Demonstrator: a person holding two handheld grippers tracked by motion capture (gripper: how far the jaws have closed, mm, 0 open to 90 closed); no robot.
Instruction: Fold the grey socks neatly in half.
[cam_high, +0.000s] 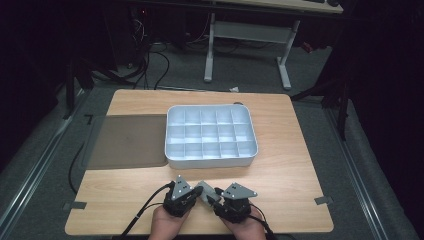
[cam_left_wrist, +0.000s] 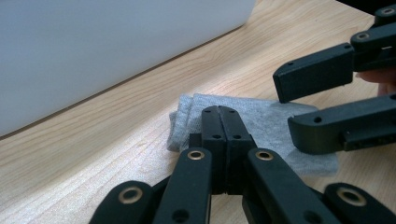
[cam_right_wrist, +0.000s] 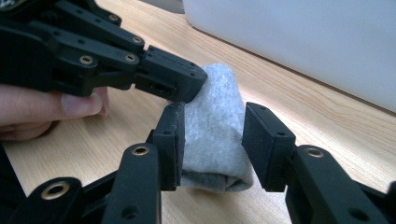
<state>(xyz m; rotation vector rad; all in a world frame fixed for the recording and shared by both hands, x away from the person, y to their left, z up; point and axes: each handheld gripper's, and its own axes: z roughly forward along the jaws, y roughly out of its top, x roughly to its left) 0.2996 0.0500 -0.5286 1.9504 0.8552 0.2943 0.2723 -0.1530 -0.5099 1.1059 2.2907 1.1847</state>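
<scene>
A light wooden desk (cam_high: 280, 165) carries a white tray (cam_high: 210, 158) split into a grid of small compartments, three rows of five. It sits a little toward the far edge, near the middle between the left and right edges. Just beside it, toward the left edge, a flat dark grey mat (cam_high: 127, 141) lies on the desk, its left side overhanging that edge. Small grey tape pieces (cam_high: 324, 200) mark the near corners. Beyond the far edge, a white-legged table (cam_high: 247, 32) stands on grey carpet, with black cables (cam_high: 155, 60) trailing across the floor.
</scene>
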